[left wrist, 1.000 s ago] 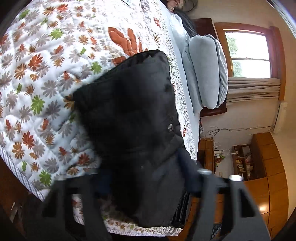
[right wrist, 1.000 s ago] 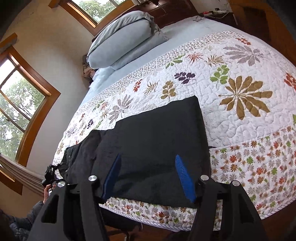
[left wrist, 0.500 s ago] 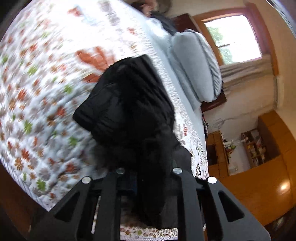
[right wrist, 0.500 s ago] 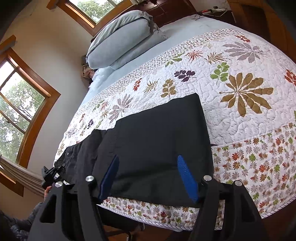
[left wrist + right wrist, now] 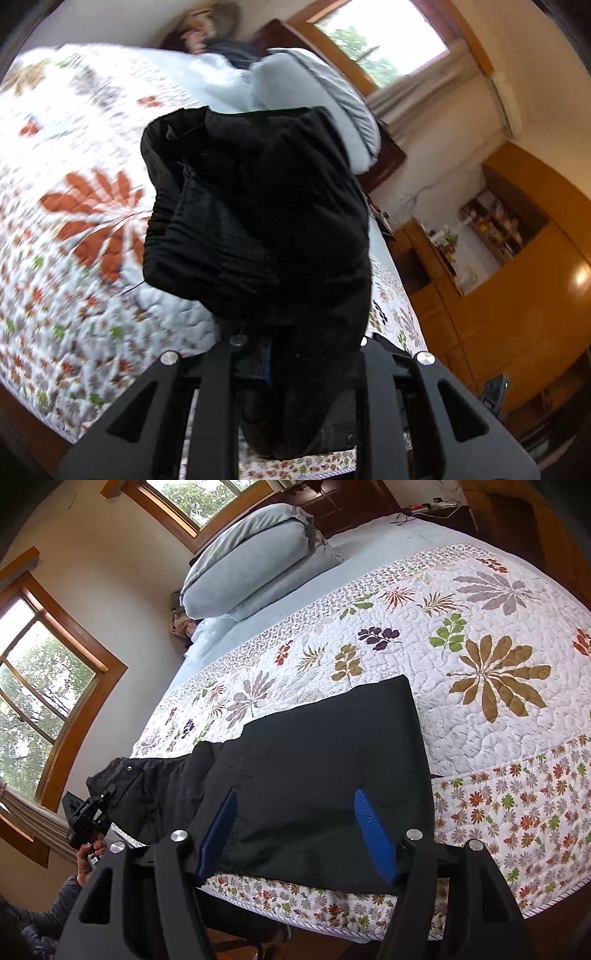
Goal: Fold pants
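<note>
**Waistband end lifted for the fold**

The left gripper [image 5: 295, 354] is clamped on the waistband end of the black pants [image 5: 258, 221], raised off the quilt [image 5: 74, 258] — probably to carry it over. The right gripper [image 5: 295, 834] hangs wide open above the leg end. Only the right wrist view shows the pants' [image 5: 314, 768] legs flat near the bed edge.

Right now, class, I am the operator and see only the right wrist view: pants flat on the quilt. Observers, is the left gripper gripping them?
Observer: Yes. The left gripper has its jaws shut on the pants.
Operator: How does the cloth sit there?
Observer: The waist end is bunched and lifted off the quilt.
Operator: What lies beyond it?
Observer: A wooden cabinet with shelves.
</note>
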A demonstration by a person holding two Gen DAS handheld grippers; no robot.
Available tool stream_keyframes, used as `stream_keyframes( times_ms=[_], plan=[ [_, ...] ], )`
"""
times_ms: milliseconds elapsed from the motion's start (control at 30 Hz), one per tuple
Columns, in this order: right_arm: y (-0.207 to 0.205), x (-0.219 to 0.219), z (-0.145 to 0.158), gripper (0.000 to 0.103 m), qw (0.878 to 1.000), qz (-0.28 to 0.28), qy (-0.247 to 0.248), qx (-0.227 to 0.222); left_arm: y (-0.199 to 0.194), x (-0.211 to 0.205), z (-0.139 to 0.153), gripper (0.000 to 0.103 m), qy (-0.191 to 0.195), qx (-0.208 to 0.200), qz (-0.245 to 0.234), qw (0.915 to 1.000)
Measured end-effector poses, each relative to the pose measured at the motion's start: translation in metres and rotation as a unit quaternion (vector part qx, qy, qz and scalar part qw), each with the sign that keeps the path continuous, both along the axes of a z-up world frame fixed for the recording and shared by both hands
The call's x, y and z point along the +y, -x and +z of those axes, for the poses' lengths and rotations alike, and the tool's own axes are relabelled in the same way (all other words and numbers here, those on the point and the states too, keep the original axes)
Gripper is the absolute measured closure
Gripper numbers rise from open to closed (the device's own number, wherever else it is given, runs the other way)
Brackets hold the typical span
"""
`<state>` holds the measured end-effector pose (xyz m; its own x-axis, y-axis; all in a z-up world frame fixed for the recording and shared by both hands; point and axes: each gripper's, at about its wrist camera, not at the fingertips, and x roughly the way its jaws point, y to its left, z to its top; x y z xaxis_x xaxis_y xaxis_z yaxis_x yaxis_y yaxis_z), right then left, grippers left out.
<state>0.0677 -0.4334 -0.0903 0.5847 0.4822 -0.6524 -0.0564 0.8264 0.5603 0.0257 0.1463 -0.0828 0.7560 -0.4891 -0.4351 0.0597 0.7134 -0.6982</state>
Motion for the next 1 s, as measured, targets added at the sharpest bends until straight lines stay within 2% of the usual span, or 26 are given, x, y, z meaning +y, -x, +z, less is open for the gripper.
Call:
stream_keyframes(
  times_ms=[233, 433, 567, 733, 800, 900, 1000],
  plan=[
    [-0.001, -0.003, 0.005, 0.036, 1.000, 0.004, 0.000, -0.006, -0.008, -0.057, 0.031, 0.083, -0.011, -0.041, -0.066, 0.9969],
    [0.000, -0.008, 0.001, 0.036, 1.000, 0.003, -0.013, -0.004, -0.015, -0.100, 0.035, 0.083, -0.006, -0.055, -0.110, 0.9923],
    [-0.004, -0.007, -0.002, 0.035, 0.999, 0.011, -0.032, 0.003, -0.018, -0.125, 0.030, 0.083, -0.007, -0.055, -0.135, 0.9894],
    [-0.014, 0.007, 0.005, 0.031, 0.998, 0.037, -0.041, -0.002, -0.022, -0.163, 0.017, 0.083, -0.044, -0.057, -0.169, 0.9830],
    [-0.020, 0.014, 0.009, 0.027, 0.997, 0.048, -0.059, -0.005, -0.025, -0.178, 0.010, 0.083, -0.058, -0.055, -0.180, 0.9803],
    [-0.031, 0.027, 0.012, 0.026, 0.994, 0.068, -0.088, -0.002, -0.026, -0.200, -0.003, 0.083, -0.075, -0.051, -0.198, 0.9760],
    [-0.041, 0.040, 0.012, 0.025, 0.992, 0.084, -0.097, 0.003, -0.025, -0.216, -0.018, 0.083, -0.084, -0.043, -0.212, 0.9726]
  ],
)
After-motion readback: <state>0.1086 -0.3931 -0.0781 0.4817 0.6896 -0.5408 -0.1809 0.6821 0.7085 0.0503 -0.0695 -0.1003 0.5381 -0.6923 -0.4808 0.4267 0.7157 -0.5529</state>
